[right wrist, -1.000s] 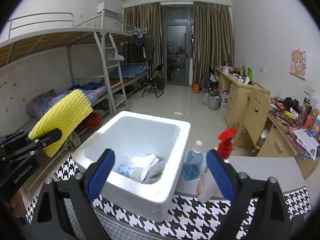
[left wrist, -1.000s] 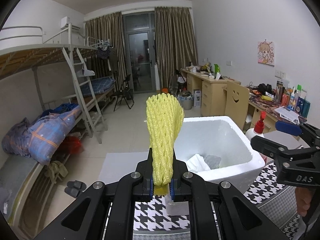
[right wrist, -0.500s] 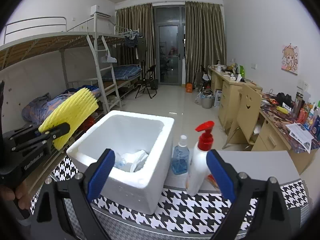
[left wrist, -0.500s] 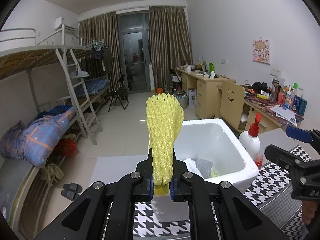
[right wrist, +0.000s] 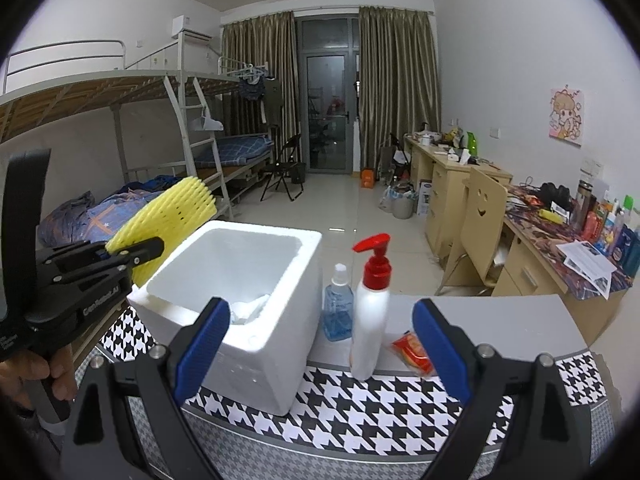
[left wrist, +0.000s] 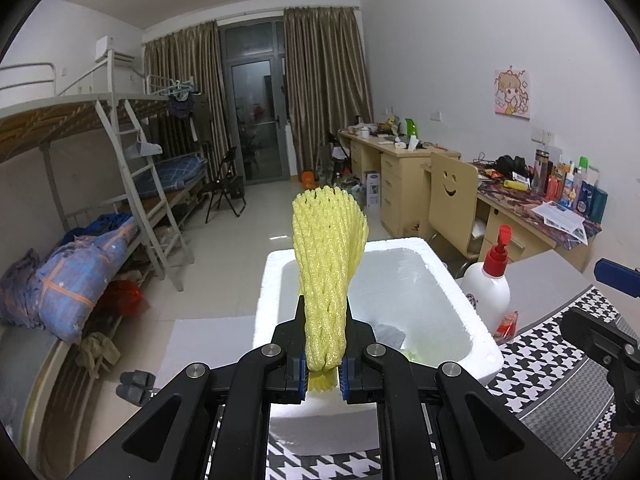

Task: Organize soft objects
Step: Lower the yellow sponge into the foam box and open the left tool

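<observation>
Pinching the yellow foam net [left wrist: 326, 280] by its lower end in my closed left tongs [left wrist: 323, 372], just above the white foam box's [right wrist: 280, 332] near-left corner, I should carry it over the opening before letting go, my right tongs [right wrist: 320, 344] gaping empty.

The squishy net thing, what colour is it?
Yellow foam net, clearest in the left wrist view.

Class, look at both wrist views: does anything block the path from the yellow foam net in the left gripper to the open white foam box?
Nothing visible does. The yellow foam net, clamped in the left gripper, stands beside the foam box, whose top is open. The pump bottle stands on the box's other side.
</observation>
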A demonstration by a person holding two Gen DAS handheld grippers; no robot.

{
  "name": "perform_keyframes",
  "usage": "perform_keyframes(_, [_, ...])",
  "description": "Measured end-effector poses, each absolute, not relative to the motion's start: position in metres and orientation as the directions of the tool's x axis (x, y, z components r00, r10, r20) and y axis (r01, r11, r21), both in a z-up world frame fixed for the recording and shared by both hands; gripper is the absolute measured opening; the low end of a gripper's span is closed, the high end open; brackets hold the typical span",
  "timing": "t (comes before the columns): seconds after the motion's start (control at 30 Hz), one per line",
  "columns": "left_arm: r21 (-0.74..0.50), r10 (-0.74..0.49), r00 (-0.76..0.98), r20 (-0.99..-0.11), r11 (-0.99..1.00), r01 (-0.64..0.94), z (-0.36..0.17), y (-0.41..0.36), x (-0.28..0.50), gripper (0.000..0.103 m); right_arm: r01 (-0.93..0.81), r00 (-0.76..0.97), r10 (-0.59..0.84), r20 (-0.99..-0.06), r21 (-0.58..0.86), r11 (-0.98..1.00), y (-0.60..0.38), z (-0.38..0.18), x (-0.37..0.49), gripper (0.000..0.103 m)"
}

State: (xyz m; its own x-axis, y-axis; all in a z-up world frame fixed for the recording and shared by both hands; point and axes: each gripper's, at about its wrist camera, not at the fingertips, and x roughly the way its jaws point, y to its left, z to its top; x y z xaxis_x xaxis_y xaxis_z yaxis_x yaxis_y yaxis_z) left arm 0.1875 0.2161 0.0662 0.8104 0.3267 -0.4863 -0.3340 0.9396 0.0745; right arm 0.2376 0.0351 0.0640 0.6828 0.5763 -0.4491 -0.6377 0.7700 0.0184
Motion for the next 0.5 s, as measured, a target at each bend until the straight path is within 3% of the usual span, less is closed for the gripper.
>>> perform_keyframes(0.5, [0.09,0.308,0.801,-0.514,0.948,-0.307,0.06,0.209,0.212,0.012,-0.617,0.695,0.564,-0.447,0.031,0.786,0.016,0.06,0.235,0.095])
